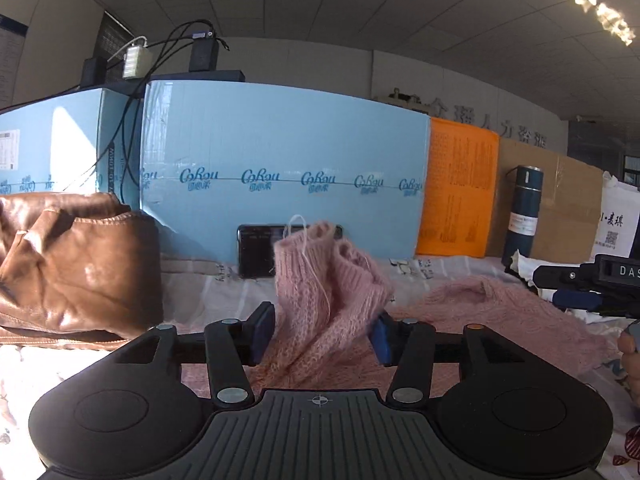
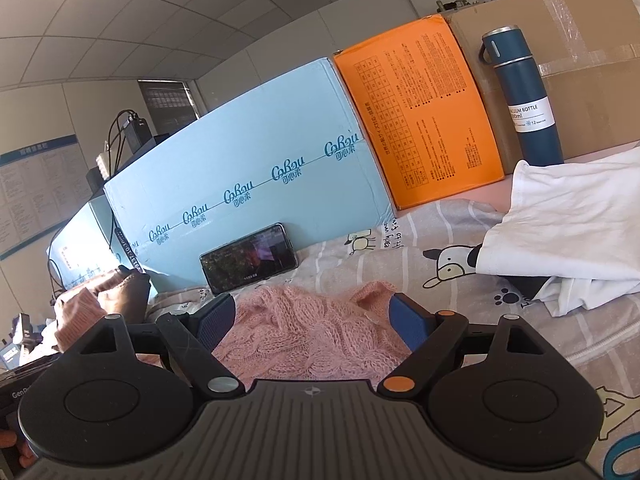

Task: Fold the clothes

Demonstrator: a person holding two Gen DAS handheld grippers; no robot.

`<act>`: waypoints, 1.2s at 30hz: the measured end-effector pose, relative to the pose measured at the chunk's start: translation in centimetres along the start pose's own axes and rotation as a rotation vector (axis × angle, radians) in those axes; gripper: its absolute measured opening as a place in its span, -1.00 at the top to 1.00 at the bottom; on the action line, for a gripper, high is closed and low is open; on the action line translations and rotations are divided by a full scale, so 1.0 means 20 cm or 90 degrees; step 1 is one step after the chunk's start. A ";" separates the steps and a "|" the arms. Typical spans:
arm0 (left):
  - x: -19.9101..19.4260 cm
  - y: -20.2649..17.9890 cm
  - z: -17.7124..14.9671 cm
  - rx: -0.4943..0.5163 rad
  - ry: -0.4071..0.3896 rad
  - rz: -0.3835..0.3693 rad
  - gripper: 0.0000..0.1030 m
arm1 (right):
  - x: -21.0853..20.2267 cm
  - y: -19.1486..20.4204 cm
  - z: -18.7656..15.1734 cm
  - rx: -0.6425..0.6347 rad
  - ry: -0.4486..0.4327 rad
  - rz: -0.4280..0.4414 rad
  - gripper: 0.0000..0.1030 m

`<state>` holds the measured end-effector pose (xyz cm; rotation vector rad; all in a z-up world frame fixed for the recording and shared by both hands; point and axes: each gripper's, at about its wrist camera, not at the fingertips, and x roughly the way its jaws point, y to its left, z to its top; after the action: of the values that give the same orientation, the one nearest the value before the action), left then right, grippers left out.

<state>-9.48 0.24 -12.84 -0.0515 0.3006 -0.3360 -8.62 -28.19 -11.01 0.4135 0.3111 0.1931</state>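
Bedsheet [image 2: 520,320] bears pink sweater [image 2: 304,332] between open tools.

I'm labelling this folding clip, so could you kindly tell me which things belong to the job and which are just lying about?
Job: fluffy pink knitted sweater; crumpled white cotton garment.
Lying about: black smartphone; dark blue steel vacuum bottle; orange cardboard box; pale blue cardboard box; brown leather bag.

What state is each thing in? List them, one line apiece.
pink sweater: unfolded, one part bunched up between the left jaws, which do not press it.
left gripper: open.
right gripper: open over the sweater, gripping nothing.
phone: screen on, propped against the blue box.
bottle: upright, capped.
white garment: crumpled.
brown jacket: heaped.
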 end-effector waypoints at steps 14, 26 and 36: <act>0.18 0.12 -0.10 -0.268 0.143 -0.164 -0.72 | 0.00 0.01 0.00 -0.008 0.006 0.000 -0.63; -0.33 0.51 -0.11 -0.517 -0.060 0.054 -0.77 | 0.00 0.01 0.00 -0.006 0.005 -0.001 -0.64; -0.23 0.54 -0.22 -0.567 0.048 0.054 -0.77 | 0.00 0.01 -0.01 -0.012 0.007 -0.010 -0.64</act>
<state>-11.54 12.06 -16.87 -0.9006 0.5069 -0.0981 -8.74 -27.89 -11.01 0.3911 0.3228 0.1837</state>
